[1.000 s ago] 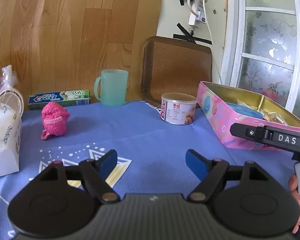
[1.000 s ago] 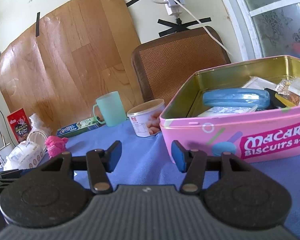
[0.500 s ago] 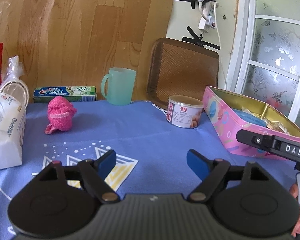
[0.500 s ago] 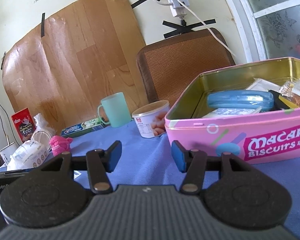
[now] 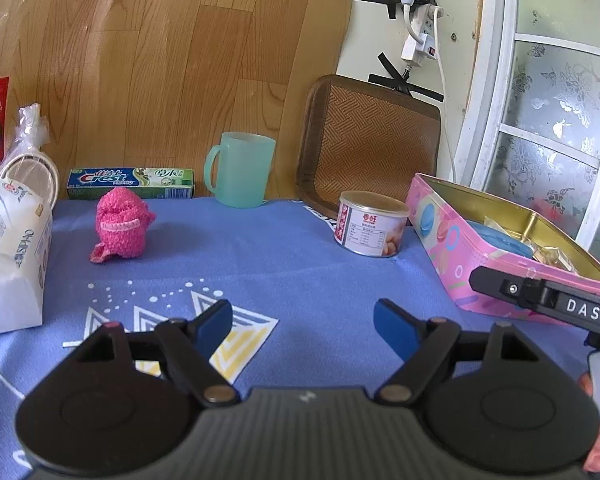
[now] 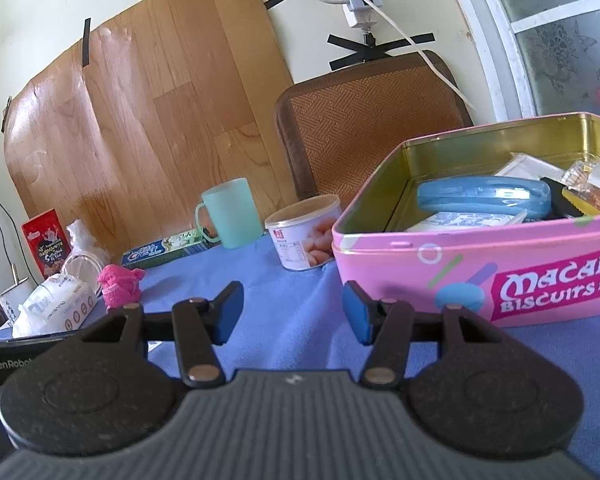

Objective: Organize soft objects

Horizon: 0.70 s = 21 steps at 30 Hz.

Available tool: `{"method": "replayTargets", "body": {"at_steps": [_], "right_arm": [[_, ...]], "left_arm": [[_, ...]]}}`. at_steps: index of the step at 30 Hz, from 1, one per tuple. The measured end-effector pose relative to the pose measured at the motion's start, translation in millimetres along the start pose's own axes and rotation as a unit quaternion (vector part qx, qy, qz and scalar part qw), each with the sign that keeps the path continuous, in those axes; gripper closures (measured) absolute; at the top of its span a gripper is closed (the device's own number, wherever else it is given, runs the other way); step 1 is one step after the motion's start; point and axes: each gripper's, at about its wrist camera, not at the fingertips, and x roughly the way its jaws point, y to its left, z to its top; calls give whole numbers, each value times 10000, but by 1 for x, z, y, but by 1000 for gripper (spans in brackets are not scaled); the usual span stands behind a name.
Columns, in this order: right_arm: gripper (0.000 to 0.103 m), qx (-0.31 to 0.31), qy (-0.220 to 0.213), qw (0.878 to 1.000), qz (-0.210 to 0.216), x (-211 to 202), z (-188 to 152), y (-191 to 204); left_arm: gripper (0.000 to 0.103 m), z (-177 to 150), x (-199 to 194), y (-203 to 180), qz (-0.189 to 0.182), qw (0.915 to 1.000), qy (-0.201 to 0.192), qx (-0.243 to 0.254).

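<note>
From the left wrist, the left gripper (image 5: 302,322) hangs over the blue-clothed counter (image 5: 292,264) with its fingers (image 5: 214,324) apart and nothing between them; the pink fuzzy sock (image 5: 120,229) lies balled on the cloth well to the left of the white can (image 5: 370,224), just in front of the toothpaste box (image 5: 130,182); a mint mug (image 5: 240,168) stands behind the can and to its left, a woven brown mat (image 5: 370,144) leans on the wall right behind the can, and the pink biscuit tin (image 5: 456,240) sits open just to the can's right; a white tissue pack (image 5: 10,256) is cut off at the far left edge; part of the right gripper's body marked DAS crosses the tin's near corner, with fingertips of a hand barely showing below it.

From the right wrist, the right gripper (image 6: 292,310) has its fingers (image 6: 356,316) apart, empty, close before the tin (image 6: 460,264); only here does the tin's side lettering read, and its contents show: a blue case (image 6: 484,196) among wrapped packets hard to identify; the sock (image 6: 120,286) is small and far left of the can (image 6: 304,236), beside the tissue pack (image 6: 56,304); the tin's right end is cut off.
</note>
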Motion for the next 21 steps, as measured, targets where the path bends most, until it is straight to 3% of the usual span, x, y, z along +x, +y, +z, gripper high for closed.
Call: {"method": "replayTargets", "body": {"at_steps": [15,21], "right_arm": [[46,-44,52,10000,4,1,-1,1],[46,-417,398,9983,64,13,2,15]], "left_arm": [[23,1,0,1,-10,10000,-11,-11],[23,5,-11,19,122,9996,24,-271]]}}
